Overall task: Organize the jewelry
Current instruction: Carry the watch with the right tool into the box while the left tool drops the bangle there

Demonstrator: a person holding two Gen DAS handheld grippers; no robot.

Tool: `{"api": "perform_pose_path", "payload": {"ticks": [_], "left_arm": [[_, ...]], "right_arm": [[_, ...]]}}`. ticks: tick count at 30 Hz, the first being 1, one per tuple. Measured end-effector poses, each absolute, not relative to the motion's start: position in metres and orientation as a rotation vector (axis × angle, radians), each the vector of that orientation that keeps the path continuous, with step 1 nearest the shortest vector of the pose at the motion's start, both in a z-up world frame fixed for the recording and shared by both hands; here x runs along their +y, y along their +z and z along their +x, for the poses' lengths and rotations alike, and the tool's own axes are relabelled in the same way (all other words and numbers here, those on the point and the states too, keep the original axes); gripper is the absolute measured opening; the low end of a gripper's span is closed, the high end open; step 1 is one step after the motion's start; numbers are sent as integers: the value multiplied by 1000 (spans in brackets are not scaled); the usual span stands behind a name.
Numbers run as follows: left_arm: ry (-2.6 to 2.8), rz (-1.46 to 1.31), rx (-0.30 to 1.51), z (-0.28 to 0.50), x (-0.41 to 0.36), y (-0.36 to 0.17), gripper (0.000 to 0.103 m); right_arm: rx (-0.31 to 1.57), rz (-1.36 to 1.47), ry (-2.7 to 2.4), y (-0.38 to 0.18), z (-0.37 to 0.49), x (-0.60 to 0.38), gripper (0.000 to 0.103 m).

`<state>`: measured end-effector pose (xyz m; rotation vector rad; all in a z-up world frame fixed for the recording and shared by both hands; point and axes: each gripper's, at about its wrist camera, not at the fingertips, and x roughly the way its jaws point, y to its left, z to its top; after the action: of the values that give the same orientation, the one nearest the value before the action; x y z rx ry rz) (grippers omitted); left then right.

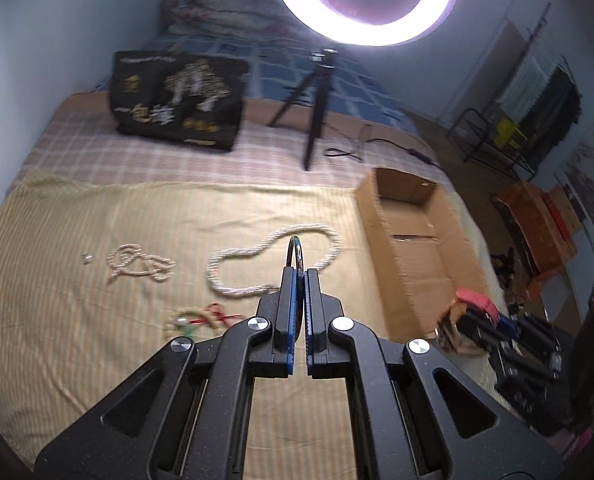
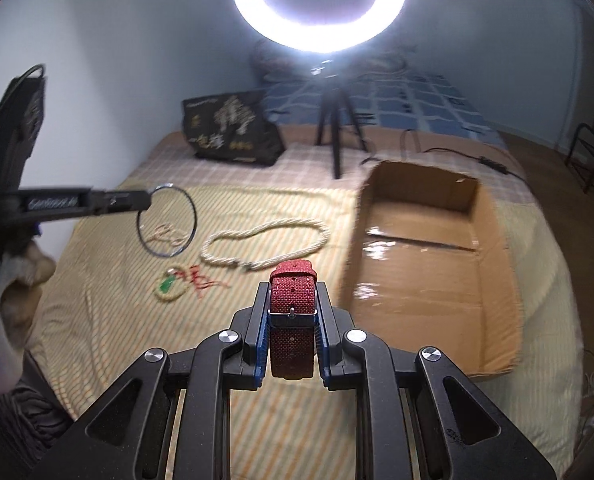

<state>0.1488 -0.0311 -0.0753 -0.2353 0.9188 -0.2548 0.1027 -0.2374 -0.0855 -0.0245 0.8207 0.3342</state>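
Watch strap: red woven band with buckle, pinched between the right gripper jaws, tip poking forward above the bed.
Bangle: thin dark ring, clamped edge-on in the left gripper jaws, held clear of the yellow striped sheet.
Pearl necklace: looped on the sheet just beyond.
Cardboard box: open, right of the necklace.

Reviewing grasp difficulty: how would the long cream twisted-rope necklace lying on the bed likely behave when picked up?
The long cream twisted-rope necklace lies in a loose wavy loop, so it is probably floppy and would dangle. Its thick braid suggests easy grip. On the striped yellow bedspread, pushing would likely deform rather than slide it.
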Motion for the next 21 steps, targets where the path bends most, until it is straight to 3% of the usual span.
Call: {"api": "perform_pose_path", "payload": {"ticks": [21], "left_arm": [[-439, -202, 909, 159, -151, -66, 1]], "right_arm": [[826, 60, 147, -88, 164, -331, 17]]}}
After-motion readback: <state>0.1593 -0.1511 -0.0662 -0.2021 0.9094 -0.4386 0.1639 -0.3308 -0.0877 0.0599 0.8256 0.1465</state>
